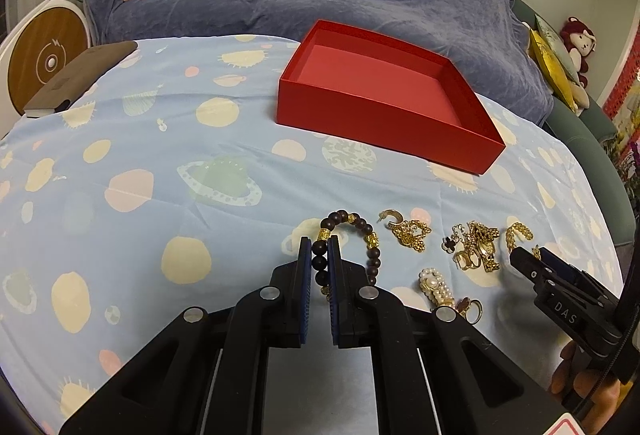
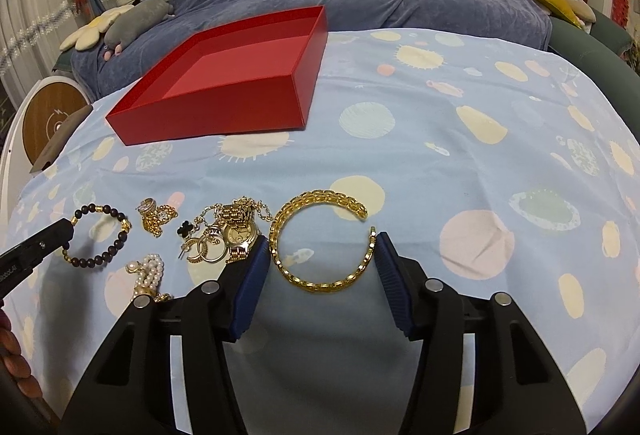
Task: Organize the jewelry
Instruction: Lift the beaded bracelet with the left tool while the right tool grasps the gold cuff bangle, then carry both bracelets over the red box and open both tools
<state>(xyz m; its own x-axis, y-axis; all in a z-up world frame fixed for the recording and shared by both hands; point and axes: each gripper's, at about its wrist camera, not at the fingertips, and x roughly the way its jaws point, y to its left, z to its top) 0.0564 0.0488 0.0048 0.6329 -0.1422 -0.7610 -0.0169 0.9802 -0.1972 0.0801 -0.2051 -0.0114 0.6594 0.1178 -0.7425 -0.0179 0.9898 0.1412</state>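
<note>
1. Red box [image 1: 384, 95] sits open at the far side of your worktop [image 2: 440, 155].
2. Your left gripper [image 1: 320, 247] pinches the dark bead bracelet [image 1: 352, 235].
3. Your right gripper [image 2: 320, 247], fingers spread, brackets the gold cuff [image 2: 316, 239].
4. Tangled gold pile [image 2: 224, 231] between them is hard to separate.

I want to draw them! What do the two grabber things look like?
Both the left gripper and the right gripper are chunky black plastic with ribbed dark-blue finger pads and round silver bolts. One side carries white letters, "DAS".
</note>
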